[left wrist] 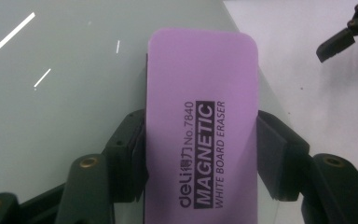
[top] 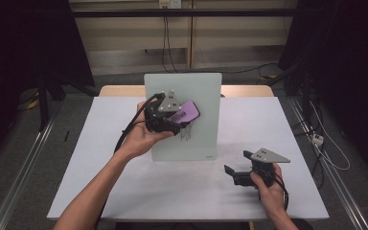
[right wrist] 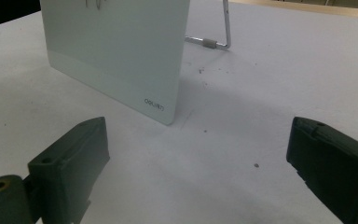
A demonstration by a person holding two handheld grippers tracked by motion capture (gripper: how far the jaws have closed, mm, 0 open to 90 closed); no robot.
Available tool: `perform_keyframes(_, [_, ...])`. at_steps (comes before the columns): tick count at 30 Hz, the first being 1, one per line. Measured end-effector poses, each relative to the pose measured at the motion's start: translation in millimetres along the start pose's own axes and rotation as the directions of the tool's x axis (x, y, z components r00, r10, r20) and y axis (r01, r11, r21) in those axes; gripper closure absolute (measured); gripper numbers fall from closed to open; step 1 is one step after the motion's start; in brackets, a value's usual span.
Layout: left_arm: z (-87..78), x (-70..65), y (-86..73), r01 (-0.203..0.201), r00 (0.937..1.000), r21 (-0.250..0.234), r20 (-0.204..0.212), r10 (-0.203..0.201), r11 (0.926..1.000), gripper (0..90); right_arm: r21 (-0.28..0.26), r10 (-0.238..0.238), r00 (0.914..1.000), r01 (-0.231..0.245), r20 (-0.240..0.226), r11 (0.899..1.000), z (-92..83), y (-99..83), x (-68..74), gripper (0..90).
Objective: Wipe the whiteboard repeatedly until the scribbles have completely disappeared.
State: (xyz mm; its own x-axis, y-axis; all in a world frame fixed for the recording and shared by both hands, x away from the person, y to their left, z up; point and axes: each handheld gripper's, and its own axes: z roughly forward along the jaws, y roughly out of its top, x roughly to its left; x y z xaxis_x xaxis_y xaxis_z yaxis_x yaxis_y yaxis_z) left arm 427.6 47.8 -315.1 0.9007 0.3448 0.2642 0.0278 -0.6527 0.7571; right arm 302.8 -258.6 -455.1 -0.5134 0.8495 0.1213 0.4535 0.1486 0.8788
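Observation:
A small glass whiteboard (top: 191,96) stands propped upright on the white table (top: 124,191), with dark marker strokes (top: 186,135) on its lower middle. My left gripper (top: 172,122) is shut on a purple magnetic whiteboard eraser (top: 187,114), held against the board's face just above the strokes. In the left gripper view the eraser (left wrist: 200,116) lies clamped between both pads (left wrist: 272,158), its printed back toward the camera. My right gripper (top: 230,172) rests low on the table at the front right, open with nothing between its fingers (right wrist: 70,163). The board (right wrist: 121,51) stands ahead of it.
A metal wire stand (right wrist: 216,32) props the board from behind. A wooden table edge (top: 120,90) shows behind the white surface. Cables (top: 326,148) hang off the right side. Dark curtains flank the scene.

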Motion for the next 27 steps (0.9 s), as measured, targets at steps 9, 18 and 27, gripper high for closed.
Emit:
perform_keyframes(9, [5.1, -6.4, -5.2, -0.012, 0.9997, 0.022, 0.019, 0.011, 0.9997, 41.1, -0.001, -0.001, 1.0, 0.001, 0.0, 1.0, 0.3, 0.0, -0.4, 5.6])
perform_keyframes(18, [-20.0, 15.2, 0.6, 0.009, 0.999, -0.013, -0.043, -0.01, 0.9999, 41.1, 0.0, -0.001, 1.0, 0.001, -0.004, 1.0, 0.5, 0.0, 0.1, 5.6])
perform_keyframes(27, [-36.6, 26.8, -5.5, 0.036, 0.9954, -0.044, -0.087, -0.04, 0.9984, 41.1, 0.004, -0.001, 1.0, 0.001, -0.005, 1.0, 1.6, 0.0, 0.2, 5.6])
